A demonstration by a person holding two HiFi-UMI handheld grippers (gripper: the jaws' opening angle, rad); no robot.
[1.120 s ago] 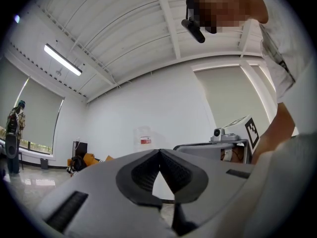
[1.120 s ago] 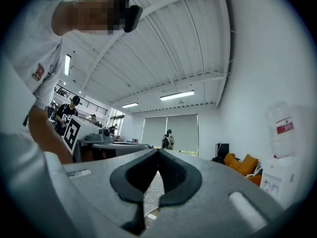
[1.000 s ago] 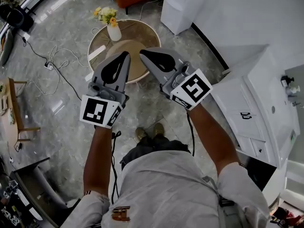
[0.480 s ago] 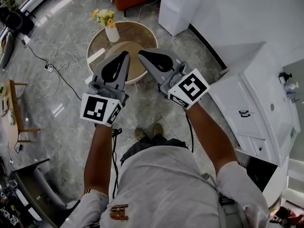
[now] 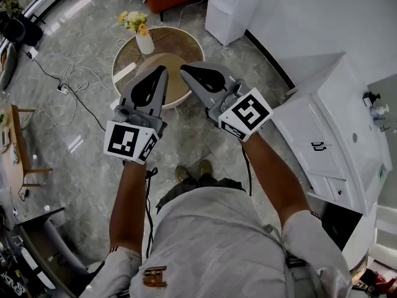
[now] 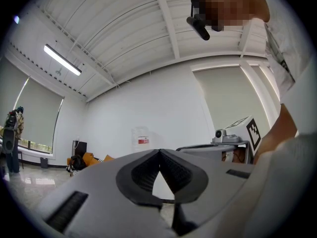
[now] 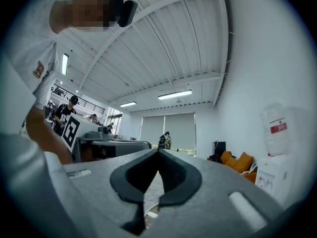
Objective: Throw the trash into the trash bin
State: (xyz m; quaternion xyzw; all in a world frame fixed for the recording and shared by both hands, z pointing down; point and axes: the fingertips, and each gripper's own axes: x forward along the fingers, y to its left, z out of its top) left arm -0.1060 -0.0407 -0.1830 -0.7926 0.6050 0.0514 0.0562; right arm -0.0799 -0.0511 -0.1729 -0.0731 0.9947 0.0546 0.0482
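Only the round table (image 5: 197, 47) drifted a hair. My left gripper (image 5: 164, 71) and right gripper (image 5: 185, 69) sat pressed shut, empty; no trash or bin visible, so looking around made sense.

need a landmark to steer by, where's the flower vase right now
In the head view, the white vase of flowers stands upper left, on the far left part of the round table, above the left gripper in the picture.

Head view steeply down, left and right gripper views near level, sharing water dispenser (image 5: 229, 5).
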